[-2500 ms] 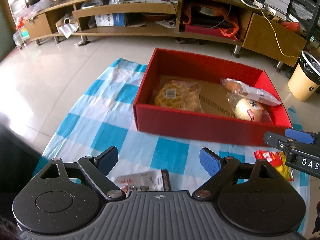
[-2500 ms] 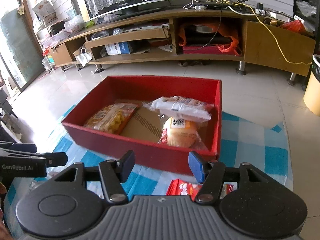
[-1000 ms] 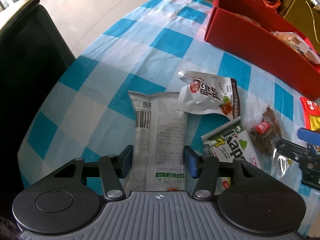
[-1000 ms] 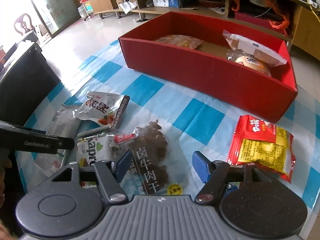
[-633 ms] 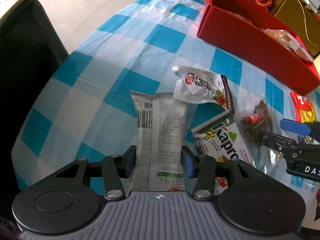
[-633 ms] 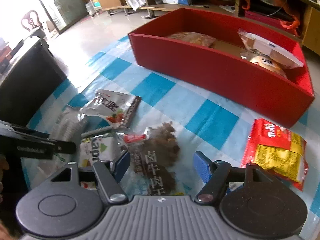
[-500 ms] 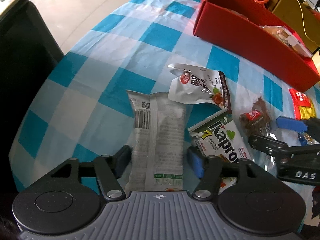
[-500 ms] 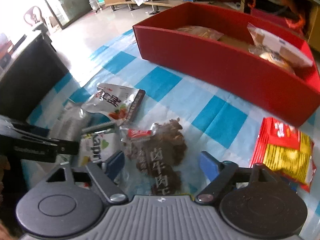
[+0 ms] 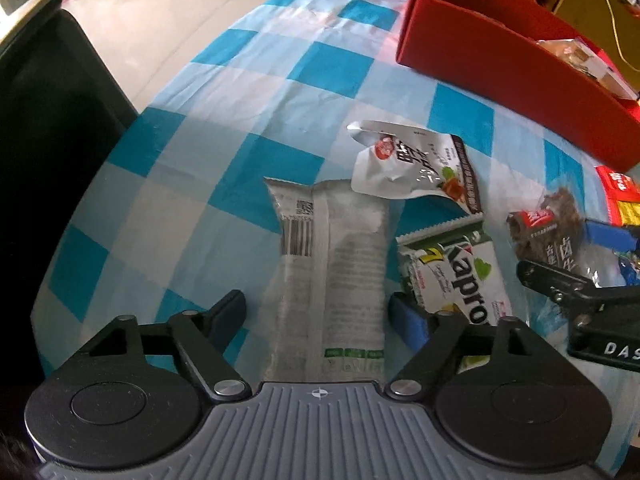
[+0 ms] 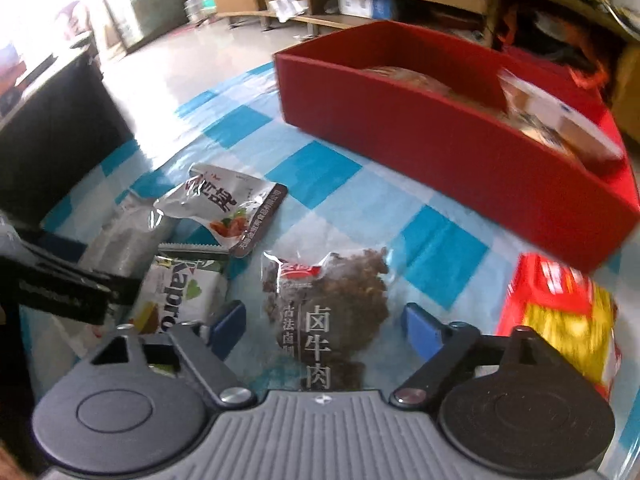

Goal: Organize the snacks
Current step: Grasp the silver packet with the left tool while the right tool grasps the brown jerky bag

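Both grippers (left (image 9: 318, 316), right (image 10: 326, 326)) gape, holding nothing.

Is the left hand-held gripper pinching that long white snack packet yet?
Apart. In the left wrist view the left hand-held gripper straddles the white packet, with checked cloth showing between each blue pad and the packet.

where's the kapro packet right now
In the left wrist view, the Kapro packet lies on the checked cloth, right of the long white packet, touching the left gripper's right finger.

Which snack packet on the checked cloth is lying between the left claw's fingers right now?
The long white packet, barcode side up, lies between the open left claw. The green-and-white Kapro packet sits just outside.
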Available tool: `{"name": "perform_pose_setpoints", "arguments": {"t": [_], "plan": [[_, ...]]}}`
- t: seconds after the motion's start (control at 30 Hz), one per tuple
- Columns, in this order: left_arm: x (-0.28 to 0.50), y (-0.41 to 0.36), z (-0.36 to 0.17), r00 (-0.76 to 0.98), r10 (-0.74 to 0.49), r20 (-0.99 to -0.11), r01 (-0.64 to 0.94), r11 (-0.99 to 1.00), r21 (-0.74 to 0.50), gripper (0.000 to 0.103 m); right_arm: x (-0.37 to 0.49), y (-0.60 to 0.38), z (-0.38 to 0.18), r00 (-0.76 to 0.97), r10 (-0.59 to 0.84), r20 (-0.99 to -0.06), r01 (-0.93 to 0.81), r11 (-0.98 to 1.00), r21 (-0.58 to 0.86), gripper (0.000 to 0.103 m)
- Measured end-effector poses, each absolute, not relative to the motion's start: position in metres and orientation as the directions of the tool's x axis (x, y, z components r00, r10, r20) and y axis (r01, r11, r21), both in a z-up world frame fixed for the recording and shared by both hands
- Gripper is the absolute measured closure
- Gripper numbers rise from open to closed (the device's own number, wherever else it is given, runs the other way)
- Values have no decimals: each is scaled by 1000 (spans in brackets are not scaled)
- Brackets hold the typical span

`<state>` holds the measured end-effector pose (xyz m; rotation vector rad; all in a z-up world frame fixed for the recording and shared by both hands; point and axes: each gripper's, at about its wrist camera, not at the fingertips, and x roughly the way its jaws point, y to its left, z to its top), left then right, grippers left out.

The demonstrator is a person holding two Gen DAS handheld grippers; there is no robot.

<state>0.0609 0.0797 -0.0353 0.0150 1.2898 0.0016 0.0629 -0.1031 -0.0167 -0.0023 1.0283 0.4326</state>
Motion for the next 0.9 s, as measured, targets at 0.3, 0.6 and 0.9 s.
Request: {"name": "perform_pose_setpoints", "arguments": {"t": [0.3,0.6,0.9], "plan": [[62,86,-33,264,-19,-964,-31,999,-28,19,39,-133,-7,469,339,-815,-193,940,280,58],[66,67,-36,319,64,-946,5,998,69,8,50,-109,-20,477,304,-825,-219,950,223,13],[64,73,-29,315,10,-949,23,1000,18,26,52,-91,-25,471,243,-848,-265,956,126,5]]}}
